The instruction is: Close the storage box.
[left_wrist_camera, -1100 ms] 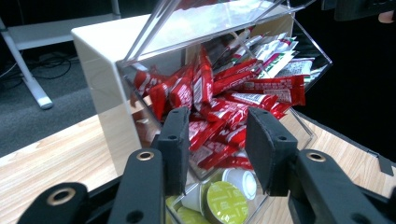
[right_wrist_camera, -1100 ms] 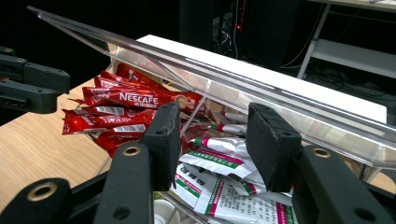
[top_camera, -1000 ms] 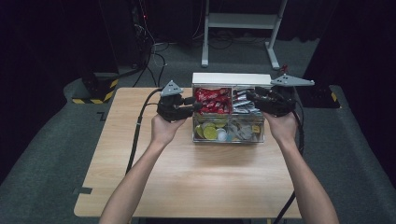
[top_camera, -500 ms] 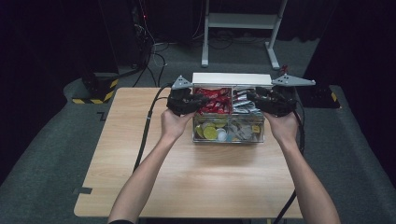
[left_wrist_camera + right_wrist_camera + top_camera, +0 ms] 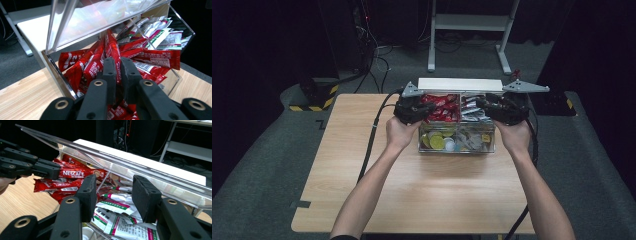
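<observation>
A clear acrylic box (image 5: 457, 146) stands at the back of the wooden table, its lid (image 5: 140, 167) tilted up. Red Nescafe sachets (image 5: 439, 102) fill its rear left compartment and white-green sachets (image 5: 117, 197) the rear right one. My left gripper (image 5: 119, 61) reaches into the red pile; its jaws have just been closing and are shut on one red sachet (image 5: 112, 47), which the right gripper view shows pinched (image 5: 77, 173). My right gripper (image 5: 113, 180) hovers over the white-green sachets with its jaws apart and nothing between its pads. The lid's edge runs just above its fingertips.
The box's front compartments hold yellow round packs (image 5: 435, 141) and small mixed items (image 5: 472, 140). A white board (image 5: 460, 84) lies right behind the box. Bare tabletop (image 5: 427, 195) stretches toward me. Cables trail off both grippers, and a white stand (image 5: 472, 22) is on the floor beyond.
My left hand has shifted right, from beside the box's left wall to over the red sachets. The right hand and the box have stayed put.
</observation>
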`<act>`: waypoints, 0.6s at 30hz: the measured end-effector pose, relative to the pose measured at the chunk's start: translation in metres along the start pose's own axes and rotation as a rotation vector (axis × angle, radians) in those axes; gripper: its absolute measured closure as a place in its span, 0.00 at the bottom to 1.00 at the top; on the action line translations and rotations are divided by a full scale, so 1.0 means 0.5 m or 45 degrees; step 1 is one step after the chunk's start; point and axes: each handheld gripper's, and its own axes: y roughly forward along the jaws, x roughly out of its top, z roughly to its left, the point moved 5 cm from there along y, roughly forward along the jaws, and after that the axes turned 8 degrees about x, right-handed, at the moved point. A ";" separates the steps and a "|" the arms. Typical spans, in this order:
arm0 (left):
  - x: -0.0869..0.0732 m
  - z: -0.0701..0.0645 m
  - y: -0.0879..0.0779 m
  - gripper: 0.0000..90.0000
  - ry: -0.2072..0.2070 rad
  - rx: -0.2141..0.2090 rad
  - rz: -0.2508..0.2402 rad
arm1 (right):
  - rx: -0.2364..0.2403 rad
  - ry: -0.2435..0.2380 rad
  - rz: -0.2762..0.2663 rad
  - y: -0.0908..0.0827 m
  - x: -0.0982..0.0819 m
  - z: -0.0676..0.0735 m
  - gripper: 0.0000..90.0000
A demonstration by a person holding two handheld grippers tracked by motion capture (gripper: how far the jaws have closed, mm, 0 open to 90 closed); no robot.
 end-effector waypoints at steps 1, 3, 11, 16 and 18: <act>0.000 0.000 0.000 0.93 0.000 0.000 0.000 | 0.000 0.000 0.000 0.000 0.000 0.000 0.61; 0.001 -0.001 -0.004 0.93 0.008 -0.004 -0.007 | 0.003 0.000 0.000 0.000 0.000 0.000 0.61; -0.001 -0.004 -0.035 0.94 0.078 -0.011 -0.050 | 0.014 0.007 -0.013 0.002 0.001 -0.003 0.61; 0.001 -0.004 -0.040 0.94 0.079 -0.019 -0.065 | 0.009 0.006 -0.012 0.002 0.000 -0.002 0.61; 0.002 -0.004 -0.043 0.94 0.077 -0.024 -0.071 | 0.006 0.004 -0.010 0.002 0.000 -0.002 0.61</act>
